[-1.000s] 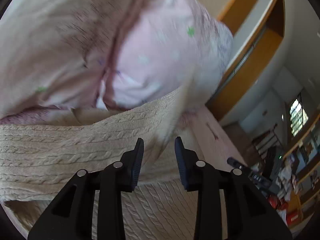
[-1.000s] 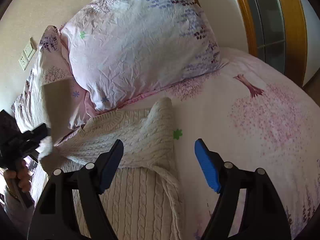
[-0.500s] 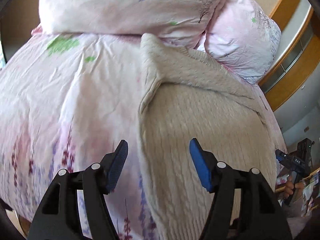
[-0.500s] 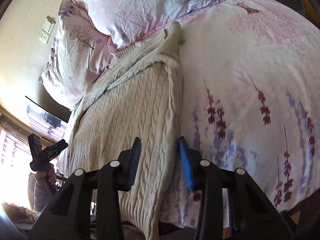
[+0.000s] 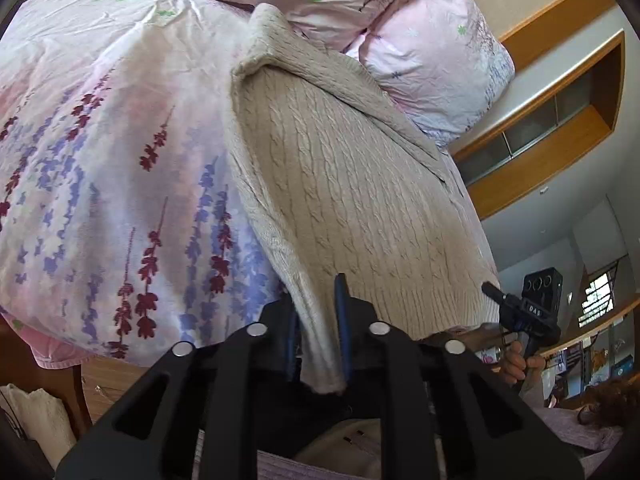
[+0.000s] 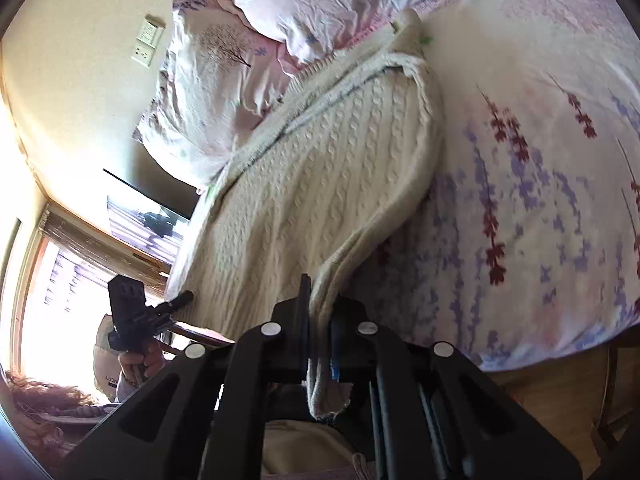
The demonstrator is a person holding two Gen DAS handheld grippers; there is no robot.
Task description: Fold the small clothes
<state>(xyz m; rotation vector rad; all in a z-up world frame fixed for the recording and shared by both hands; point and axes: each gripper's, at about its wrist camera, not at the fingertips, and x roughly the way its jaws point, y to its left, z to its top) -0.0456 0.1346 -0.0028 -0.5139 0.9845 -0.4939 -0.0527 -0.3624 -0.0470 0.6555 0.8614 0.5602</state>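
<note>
1. Bedroom setup: a bed with a pink floral duvet (image 5: pixel 100 168), two pillows (image 5: pixel 436 60) at the head, a wooden window frame (image 5: pixel 560 148) in the left view, and a wall socket (image 6: pixel 146 46) in the right view.
2. Hard to see: the sweater's bottom corners disappear between each claw's fingers, so how deep the grip goes is anyone's guess. The floor below the bed edge is mostly blocked by the black claw frames.
3. Cream cable-knit sweater (image 5: pixel 352 184) lies flat along the bed, hem at the foot edge nearest the cameras, top end touching the pillows. One sleeve is folded across the upper part.
4. Open duvet lies on both sides of the sweater, wider on the side away from the window frame.
5. Left claw (image 5: pixel 318 336) is pinched tight on the hem corner, fabric bunched between the blue pads.
6. Right claw (image 6: pixel 320 332) is also clamped on the opposite hem corner, a tuft of knit hanging down past its fingers.
</note>
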